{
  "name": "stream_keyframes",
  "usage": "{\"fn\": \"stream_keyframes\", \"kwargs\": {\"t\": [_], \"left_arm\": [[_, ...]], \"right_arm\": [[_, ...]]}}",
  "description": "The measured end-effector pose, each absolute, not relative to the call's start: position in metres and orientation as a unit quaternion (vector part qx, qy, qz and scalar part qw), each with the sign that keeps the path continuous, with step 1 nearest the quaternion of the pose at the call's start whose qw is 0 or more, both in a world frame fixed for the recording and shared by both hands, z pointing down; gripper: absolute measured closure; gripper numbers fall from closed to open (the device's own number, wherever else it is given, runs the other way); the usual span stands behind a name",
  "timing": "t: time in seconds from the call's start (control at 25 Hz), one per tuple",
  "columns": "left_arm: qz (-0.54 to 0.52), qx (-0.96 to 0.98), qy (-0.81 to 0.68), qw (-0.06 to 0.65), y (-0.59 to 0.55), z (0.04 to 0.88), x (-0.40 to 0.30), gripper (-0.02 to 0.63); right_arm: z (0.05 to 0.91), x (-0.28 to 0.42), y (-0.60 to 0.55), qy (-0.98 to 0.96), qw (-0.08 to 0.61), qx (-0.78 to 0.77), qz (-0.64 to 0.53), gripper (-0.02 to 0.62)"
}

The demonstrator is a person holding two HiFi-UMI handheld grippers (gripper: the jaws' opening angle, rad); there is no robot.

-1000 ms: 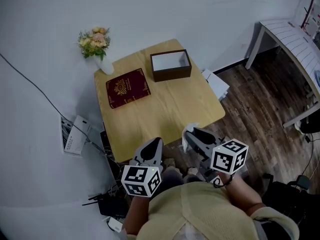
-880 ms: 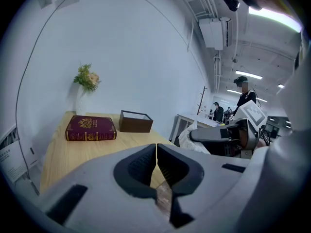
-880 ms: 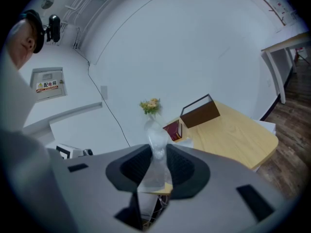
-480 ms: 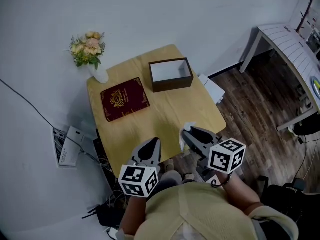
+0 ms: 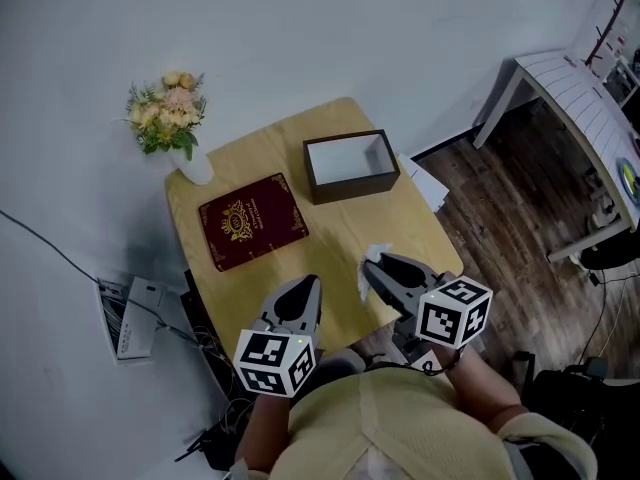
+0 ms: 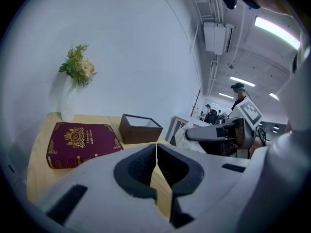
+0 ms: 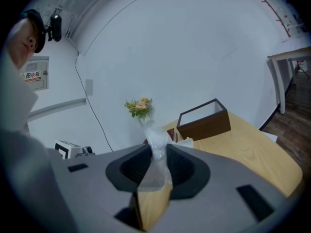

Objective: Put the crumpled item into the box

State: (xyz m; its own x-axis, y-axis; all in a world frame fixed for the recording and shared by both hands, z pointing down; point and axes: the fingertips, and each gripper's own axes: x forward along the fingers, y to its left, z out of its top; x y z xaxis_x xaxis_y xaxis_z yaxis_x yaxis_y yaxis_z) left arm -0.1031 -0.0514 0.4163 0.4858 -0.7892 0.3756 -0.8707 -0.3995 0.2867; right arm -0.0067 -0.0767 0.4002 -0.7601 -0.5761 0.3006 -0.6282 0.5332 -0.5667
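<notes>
At the far left, a white boxy device (image 5: 128, 303) lay on the floor among black cables. A small white vase of pale flowers (image 5: 172, 123) stood on the back left corner of the light wooden worktop (image 5: 330, 230). Just in front of the vase lay a maroon hardback book with gold ornament (image 5: 252, 221), flat and closed.

The left tongs (image 5: 306, 288) hovered over the near edge of the worktop, jaws pressed together with nothing between them.

Right of the book and apart from it, the open-topped dark brown box with a white inside (image 5: 350, 166) sat near the worktop's far edge.

The right tongs (image 5: 374, 268) were clamped on the crumpled white translucent item (image 5: 378, 254), holding it above the near right part of the worktop. Only bare wood lay between the item and the box, with the book off to the left.

Beyond the worktop's right edge, white sheets (image 5: 428, 181) lay on the dark plank floor (image 5: 510, 228). A white slatted table (image 5: 575, 83) stood at the far right.
</notes>
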Motion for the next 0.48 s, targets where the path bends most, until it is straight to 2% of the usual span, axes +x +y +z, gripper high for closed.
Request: {"fn": "stream_keyframes", "kwargs": {"t": [0.48], "left_arm": [[0.067,0.849,-0.470,0.232,-0.084,0.408,-0.111,0.580]], "right_arm": [[0.393,-0.010,-0.112,-0.860,0.046,0.387,0.330,0.480]]}}
